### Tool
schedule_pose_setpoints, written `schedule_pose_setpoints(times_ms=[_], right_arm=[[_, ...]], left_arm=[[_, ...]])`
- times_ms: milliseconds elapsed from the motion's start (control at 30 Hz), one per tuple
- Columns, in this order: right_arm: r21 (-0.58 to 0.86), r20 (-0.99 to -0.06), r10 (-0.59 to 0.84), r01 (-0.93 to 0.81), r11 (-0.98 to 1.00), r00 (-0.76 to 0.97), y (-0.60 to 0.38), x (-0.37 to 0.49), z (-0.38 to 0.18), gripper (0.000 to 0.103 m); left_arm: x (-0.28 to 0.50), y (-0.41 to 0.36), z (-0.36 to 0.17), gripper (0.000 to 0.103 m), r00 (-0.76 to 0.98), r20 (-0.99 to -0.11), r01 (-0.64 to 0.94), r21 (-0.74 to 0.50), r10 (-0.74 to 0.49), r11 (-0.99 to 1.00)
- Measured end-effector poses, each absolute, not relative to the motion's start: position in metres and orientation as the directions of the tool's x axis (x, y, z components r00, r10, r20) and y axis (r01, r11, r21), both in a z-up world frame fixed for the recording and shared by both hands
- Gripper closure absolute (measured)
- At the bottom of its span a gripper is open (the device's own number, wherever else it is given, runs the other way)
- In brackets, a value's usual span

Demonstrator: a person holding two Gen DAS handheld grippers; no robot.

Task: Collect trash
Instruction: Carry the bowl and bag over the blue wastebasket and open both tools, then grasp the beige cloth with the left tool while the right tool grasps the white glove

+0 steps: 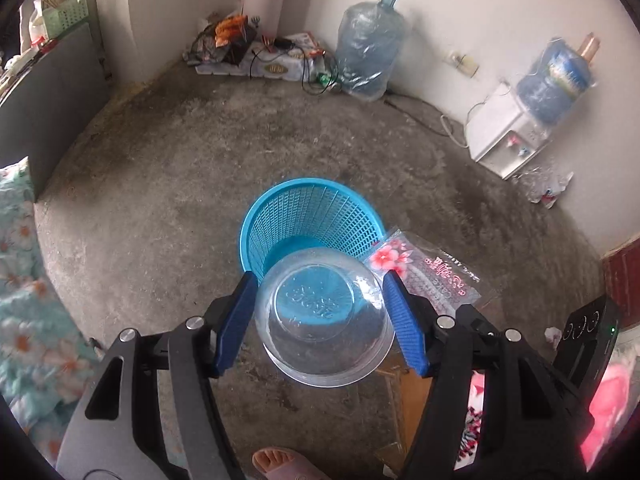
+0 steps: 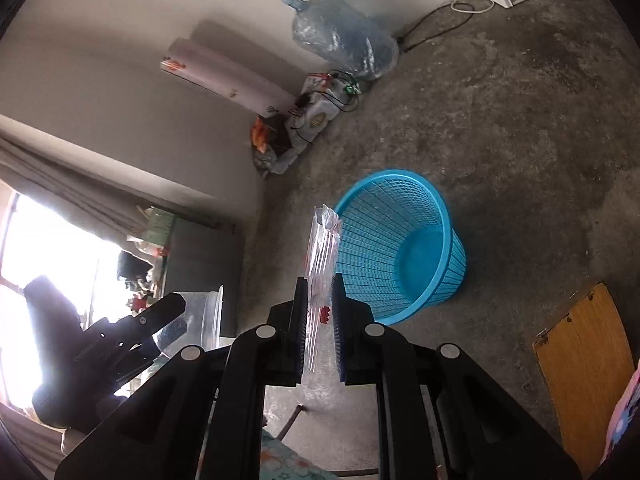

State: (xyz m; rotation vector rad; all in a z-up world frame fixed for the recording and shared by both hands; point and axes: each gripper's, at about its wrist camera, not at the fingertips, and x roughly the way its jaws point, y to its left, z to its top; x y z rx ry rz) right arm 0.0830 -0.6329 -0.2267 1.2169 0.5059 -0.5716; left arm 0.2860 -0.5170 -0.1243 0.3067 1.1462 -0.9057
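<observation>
My left gripper (image 1: 320, 280) is shut on a clear plastic bowl (image 1: 326, 320), held bottom toward the camera just in front of a blue mesh trash basket (image 1: 310, 220) on the concrete floor. A clear flower-printed plastic bag (image 1: 428, 276) shows just right of the basket, pinched in the right gripper. In the right wrist view my right gripper (image 2: 320, 284) is shut on that plastic bag (image 2: 322, 264), seen edge-on, left of the empty basket (image 2: 400, 244). The left gripper with the bowl (image 2: 200, 316) shows at the lower left.
A large water jug (image 1: 370, 46) and a pile of clutter (image 1: 248, 50) stand by the far wall. A white water dispenser (image 1: 516, 128) stands at right. A floral bedspread (image 1: 20, 280) is at left. A wooden board (image 2: 584, 372) lies on the floor. My slippered foot (image 1: 280, 460) is below.
</observation>
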Motion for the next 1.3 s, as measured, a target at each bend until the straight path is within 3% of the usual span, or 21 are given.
schedule_pose_setpoints(times_ms=[133,200,267,567,833,1133,1300], right_arm=[[0.680,-0.690,-0.122,0.697,0.226,0.713,-0.661,0.111,-0.258,0.088],[0.670,-0.711,-0.091,0.710,0.216,0.698,-0.674,0.124,-0.274,0.085],[0.644,-0.742,-0.076,0.739,0.197,0.667,-0.682,0.132,-0.289,0.066],[0.631,-0.733,-0.118,0.735,0.250,0.670,-0.663,0.127,-0.289,0.066],[0.582,-0.688,-0.217,0.706,0.404,0.692,-0.604,0.104,-0.206,0.063],[0.433,-0.523,-0.331,0.579,0.691,0.785,-0.503,0.078,-0.069,0.032],[0.356,-0.447,-0.330,0.503,0.787,0.832,-0.457,0.063,-0.029,0.012]], left_arm=[[0.300,-0.551,-0.155,0.040,0.146,-0.894,0.728,-0.192,-0.423,0.658],[0.307,-0.562,-0.168,0.026,0.167,-0.905,0.711,-0.164,-0.391,0.684],[0.313,-0.565,-0.174,0.025,0.198,-0.900,0.689,-0.154,-0.389,0.708],[0.323,-0.541,-0.160,0.025,0.217,-0.868,0.681,-0.193,-0.447,0.706],[0.299,-0.483,-0.068,0.025,0.198,-0.786,0.763,-0.251,-0.585,0.595],[0.258,-0.337,0.062,0.025,0.233,-0.669,0.807,-0.272,-0.706,0.524],[0.225,-0.230,0.105,0.024,0.316,-0.604,0.784,-0.267,-0.732,0.560]])
